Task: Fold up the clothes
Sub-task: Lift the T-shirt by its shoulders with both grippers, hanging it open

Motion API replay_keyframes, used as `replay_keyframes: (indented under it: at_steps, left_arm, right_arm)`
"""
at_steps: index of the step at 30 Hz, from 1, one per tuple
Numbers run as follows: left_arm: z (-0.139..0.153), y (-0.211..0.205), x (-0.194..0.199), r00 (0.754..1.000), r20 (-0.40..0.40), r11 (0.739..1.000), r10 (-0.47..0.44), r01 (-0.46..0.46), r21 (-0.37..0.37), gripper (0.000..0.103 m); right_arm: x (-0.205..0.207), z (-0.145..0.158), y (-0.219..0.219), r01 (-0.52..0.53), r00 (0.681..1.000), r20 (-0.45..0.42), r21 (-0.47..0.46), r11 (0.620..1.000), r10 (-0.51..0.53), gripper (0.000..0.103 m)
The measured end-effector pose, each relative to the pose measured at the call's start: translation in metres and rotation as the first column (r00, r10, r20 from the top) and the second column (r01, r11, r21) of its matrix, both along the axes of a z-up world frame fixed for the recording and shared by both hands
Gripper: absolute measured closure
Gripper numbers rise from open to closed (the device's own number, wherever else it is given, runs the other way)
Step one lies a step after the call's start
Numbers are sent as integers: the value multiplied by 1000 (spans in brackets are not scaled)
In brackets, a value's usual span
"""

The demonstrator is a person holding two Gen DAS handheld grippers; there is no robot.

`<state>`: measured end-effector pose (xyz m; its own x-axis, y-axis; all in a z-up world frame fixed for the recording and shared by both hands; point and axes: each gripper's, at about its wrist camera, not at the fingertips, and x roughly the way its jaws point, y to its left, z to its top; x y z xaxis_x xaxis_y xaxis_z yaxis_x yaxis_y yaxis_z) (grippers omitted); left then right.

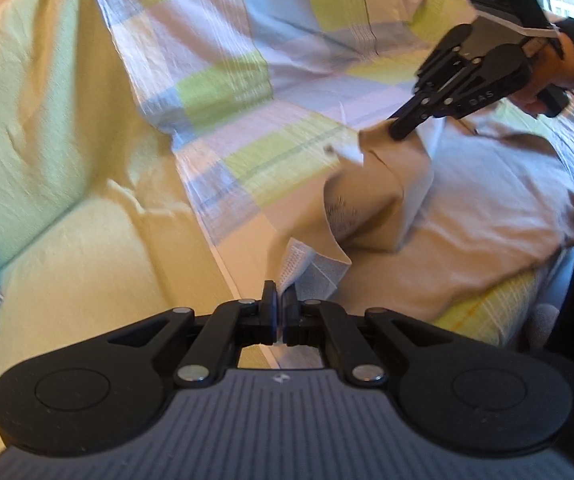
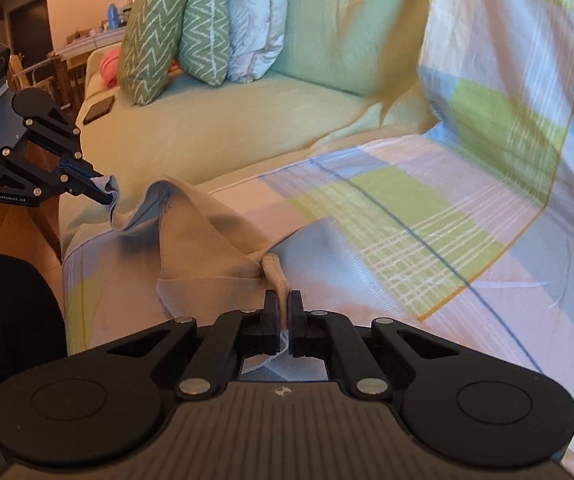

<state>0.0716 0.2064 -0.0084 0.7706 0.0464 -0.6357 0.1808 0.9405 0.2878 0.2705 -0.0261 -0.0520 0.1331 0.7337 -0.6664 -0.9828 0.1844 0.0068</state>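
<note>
A beige garment (image 1: 467,216) lies on a sofa covered by a checked sheet (image 1: 247,80). My left gripper (image 1: 279,300) is shut on a white ribbed edge of the garment and lifts it. In the left wrist view my right gripper (image 1: 401,130) is shut on another raised part of the garment. In the right wrist view my right gripper (image 2: 283,304) is shut on a beige hem of the garment (image 2: 207,240). My left gripper (image 2: 105,194) shows at the left there, pinching a pale corner. The cloth sags between the two grippers.
The pale green sofa seat (image 2: 227,120) stretches to the left, with three cushions (image 2: 191,24) at its far end. A dark phone (image 2: 99,110) lies on the sofa arm. A table with items (image 2: 87,40) stands behind. The checked sheet (image 2: 487,160) drapes over the backrest.
</note>
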Motion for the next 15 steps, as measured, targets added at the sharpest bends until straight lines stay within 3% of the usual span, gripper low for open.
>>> replay_keyframes:
  at_steps: [4,7,10,15]
  left_arm:
    - [47,-6,3,991,131,1000,3,-7,26,103]
    - [96,-16,0,968,252,999,-12,-1,52,103]
    - [149,-30,-6,929,367,997,-49,21,81,103]
    - [233,-64,-18,839,523,987,-149,93,133,103]
  right_arm:
    - [-13,45,-24,105,986,117,93,990,-116,101]
    - [-39,93,-49,179,944,247,173,968,-219,101]
    - [-76,148,-76,233,865,386,261,937,-322,101]
    - [-130,230,-129,313,708,492,424,850,-507,101]
